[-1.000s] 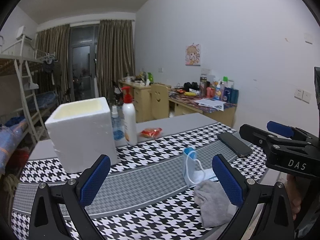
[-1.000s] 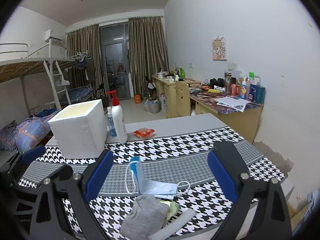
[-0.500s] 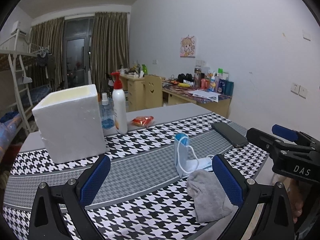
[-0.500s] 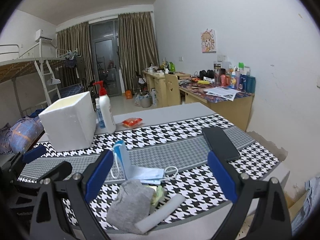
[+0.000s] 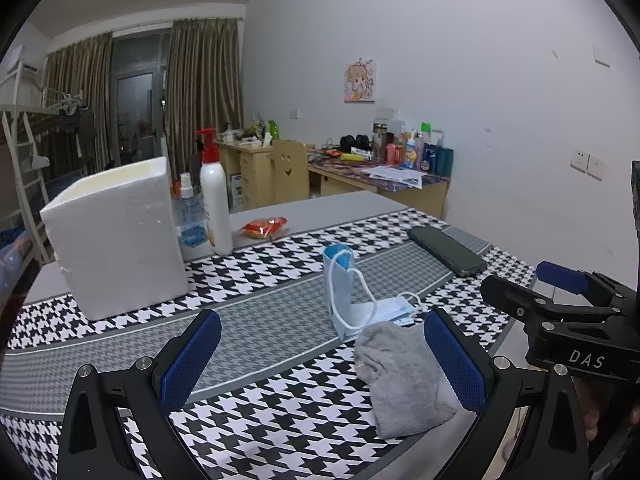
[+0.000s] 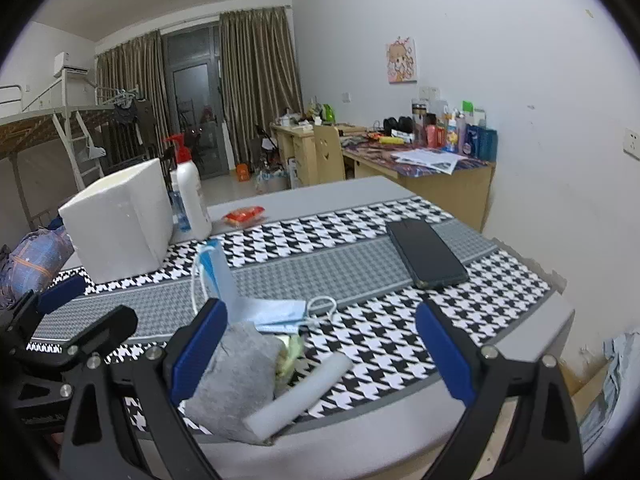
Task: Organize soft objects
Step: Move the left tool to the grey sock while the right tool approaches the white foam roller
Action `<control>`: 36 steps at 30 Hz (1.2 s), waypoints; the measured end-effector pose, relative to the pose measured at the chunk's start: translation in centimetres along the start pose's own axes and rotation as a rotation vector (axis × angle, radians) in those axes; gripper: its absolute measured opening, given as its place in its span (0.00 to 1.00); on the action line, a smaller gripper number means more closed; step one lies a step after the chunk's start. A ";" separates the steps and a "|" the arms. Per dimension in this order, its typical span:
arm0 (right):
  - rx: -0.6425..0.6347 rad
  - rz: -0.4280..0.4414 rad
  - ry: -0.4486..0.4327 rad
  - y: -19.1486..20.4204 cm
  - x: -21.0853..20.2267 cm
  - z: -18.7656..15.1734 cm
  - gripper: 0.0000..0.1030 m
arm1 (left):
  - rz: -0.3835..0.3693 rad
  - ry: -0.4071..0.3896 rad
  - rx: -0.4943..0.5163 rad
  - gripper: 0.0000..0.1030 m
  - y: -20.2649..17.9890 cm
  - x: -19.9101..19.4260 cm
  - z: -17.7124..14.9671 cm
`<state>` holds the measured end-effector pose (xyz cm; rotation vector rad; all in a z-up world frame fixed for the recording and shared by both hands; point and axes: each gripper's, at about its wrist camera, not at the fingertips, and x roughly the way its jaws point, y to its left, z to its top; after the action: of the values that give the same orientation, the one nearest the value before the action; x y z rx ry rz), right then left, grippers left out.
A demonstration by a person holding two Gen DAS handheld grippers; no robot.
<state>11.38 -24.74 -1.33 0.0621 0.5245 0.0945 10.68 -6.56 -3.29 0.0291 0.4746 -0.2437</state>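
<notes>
grey crumpled cloth [image 5: 404, 380] lies beside the blue face mask [image 5: 360, 304], near the counter [image 6: 520, 308] edge; both grippers' jaws are open and empty. a careless push may drop it off.

Crumpled grey cloth [image 5: 404, 380] lies touching a blue mask [image 5: 352, 300] (possibly several, half upright).

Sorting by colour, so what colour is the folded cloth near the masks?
Grey; the folded cloth shows best in the left wrist view.
</notes>
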 end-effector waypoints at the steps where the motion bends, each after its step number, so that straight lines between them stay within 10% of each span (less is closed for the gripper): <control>1: 0.004 -0.001 0.006 -0.1 0.1 -0.1 0.94 | 0.000 0.010 0.000 0.99 0.0 0.3 -0.1; 26: 0.148 -0.014 0.259 -0.8 4.7 -4.5 0.94 | -0.005 0.110 0.007 0.99 0.4 3.4 -1.8; 36: 0.154 -0.002 0.314 -0.3 5.4 -5.1 0.64 | -0.019 0.137 0.005 0.99 0.3 3.7 -2.0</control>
<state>13.53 -24.24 -8.41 0.1992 0.8451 0.0622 13.01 -6.96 -6.79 0.0469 0.6107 -0.2622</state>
